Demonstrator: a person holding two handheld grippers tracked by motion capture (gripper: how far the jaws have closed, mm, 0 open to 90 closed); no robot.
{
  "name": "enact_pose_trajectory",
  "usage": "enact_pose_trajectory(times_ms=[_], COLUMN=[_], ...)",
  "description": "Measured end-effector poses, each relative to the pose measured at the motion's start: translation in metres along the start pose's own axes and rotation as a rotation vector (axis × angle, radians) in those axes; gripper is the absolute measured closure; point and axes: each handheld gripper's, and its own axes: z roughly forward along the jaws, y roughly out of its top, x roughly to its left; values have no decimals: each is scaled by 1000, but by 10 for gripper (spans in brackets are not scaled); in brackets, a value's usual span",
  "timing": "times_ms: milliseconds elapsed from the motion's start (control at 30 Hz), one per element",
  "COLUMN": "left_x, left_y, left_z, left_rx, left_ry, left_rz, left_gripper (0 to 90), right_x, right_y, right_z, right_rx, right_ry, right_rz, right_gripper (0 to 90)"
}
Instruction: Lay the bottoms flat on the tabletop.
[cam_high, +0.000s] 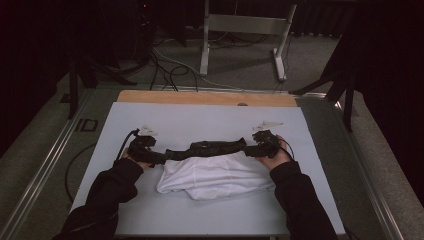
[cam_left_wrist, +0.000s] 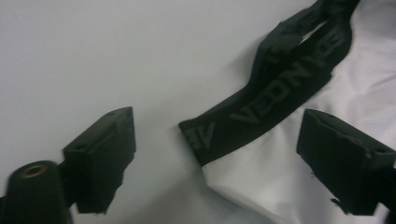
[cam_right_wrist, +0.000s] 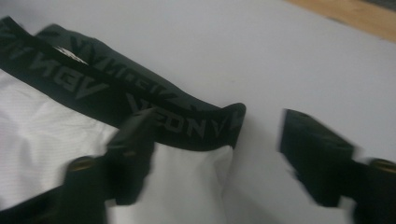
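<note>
now both the left gripper (cam_left_wrist: 215, 163) and right gripper (cam_right_wrist: 219, 158) gape over the garment's (cam_high: 212, 175) lettered elastic waistband (cam_left_wrist: 275, 98).

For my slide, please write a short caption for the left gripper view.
Open left gripper straddling the end of the black waistband of a white garment on the grey table.

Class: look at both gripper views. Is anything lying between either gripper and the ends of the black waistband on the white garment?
Nothing visible. The left gripper and right gripper both stand open at the ends of the black waistband, with bare table around them.
</note>
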Motion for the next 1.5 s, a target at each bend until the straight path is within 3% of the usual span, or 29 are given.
enact_pose_trajectory(times_ms=[100, 233, 267, 300, 333, 367, 400, 467, 567, 600, 667, 833, 867, 1067, 1267, 1400, 1433, 1500], left_x=[4, 7, 9, 9, 11, 11, 11, 12, 10, 10, 9, 10, 11, 9, 13, 19, 19, 21], left_y=[-3, -9, -10, -10, -12, -12, -12, -11, -10, -8, -5, 1, 3, 10, 19, 23, 23, 22], left_z=[8, 22, 28, 28, 32, 32, 34, 34, 35, 34, 32, 26, 22, 18, 25, 37, 37, 42], left_rx=[17, 42, 46, 46, 51, 51, 47, 46, 48, 40, 25, -9, -40, -111, -142, -130, -130, -115], left_ry=[-13, -13, 5, 5, -3, -3, -3, -19, -19, -12, 4, 33, 42, 41, 47, 48, 48, 42], left_rz=[-21, -30, -40, -40, -40, -40, -34, -35, -13, -6, -4, 5, 4, 18, 20, 6, 6, -6], left_gripper=[188, 281, 309, 338, 403, 441, 461, 557, 712, 803, 868, 883, 883, 883, 881, 864, 840, 656], right_x=[-3, -11, -14, -14, -15, -15, -15, -13, -13, -14, -15, -18, -22, -31, -34, -34, -34, -34], right_y=[-1, -6, -7, -7, -7, -7, -6, -4, -3, -1, -1, -2, -3, -4, -3, -3, -4, -4], right_z=[9, 24, 29, 29, 32, 32, 33, 34, 32, 30, 26, 19, 15, 6, 4, 6, 7, 8], right_rx=[29, 76, 89, 89, 91, 91, 87, 87, 80, 61, 48, 29, 14, -19, -29, -25, -16, -14], right_ry=[-6, 26, 19, 19, 17, 17, 14, 5, -9, -16, -31, -57, -71, -80, -114, -119, -126, -134], right_rz=[21, 43, 40, 40, 37, 37, 34, 18, 12, 27, 28, 31, 41, 82, 83, 91, 91, 91], right_gripper=[347, 432, 522, 522, 622, 622, 740, 838, 866, 871, 872, 874, 875, 875, 876, 876, 875, 875])
